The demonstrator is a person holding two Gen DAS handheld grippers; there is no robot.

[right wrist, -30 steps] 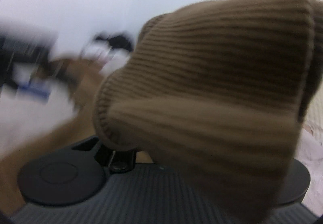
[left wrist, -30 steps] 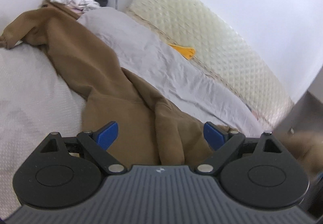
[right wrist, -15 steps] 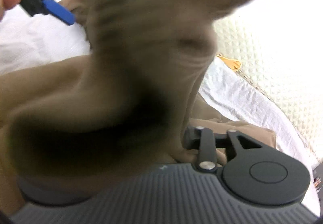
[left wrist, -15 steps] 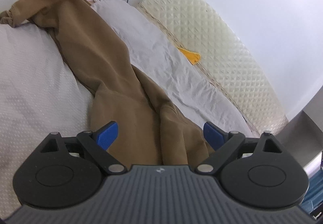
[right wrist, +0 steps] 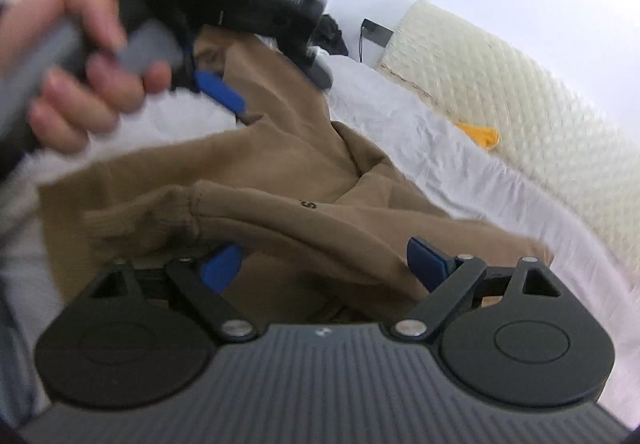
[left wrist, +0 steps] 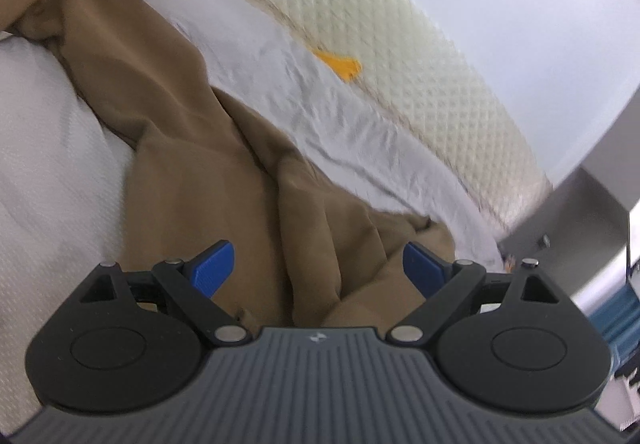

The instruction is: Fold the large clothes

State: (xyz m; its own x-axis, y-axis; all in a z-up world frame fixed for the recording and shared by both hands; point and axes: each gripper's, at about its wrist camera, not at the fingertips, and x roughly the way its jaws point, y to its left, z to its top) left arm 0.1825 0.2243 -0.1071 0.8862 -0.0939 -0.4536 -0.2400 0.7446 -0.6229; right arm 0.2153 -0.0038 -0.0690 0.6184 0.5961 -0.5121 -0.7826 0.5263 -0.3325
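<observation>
Your brown sweatshirt (left wrist: 168,92) lies rumpled along the bed (left wrist: 48,148), one ribbed cuff (right wrist: 140,220) laid across its body; in my judgement folding has only begun. Your right gripper (right wrist: 324,264) has just been opening and stands wide, the sleeve lying loose between its jaws. Your left gripper (left wrist: 316,268) is also wide over soft fleece. A quilted cream pad (left wrist: 420,64) flanks the sweatshirt.

brown sweatshirt (left wrist: 192,172) | crumpled, unfolded | sprawled across white bed, ribbed cuff forward

Dark print on brown sweatshirt (right wrist: 304,180): only "S" legible, rest hidden in fold.
</observation>
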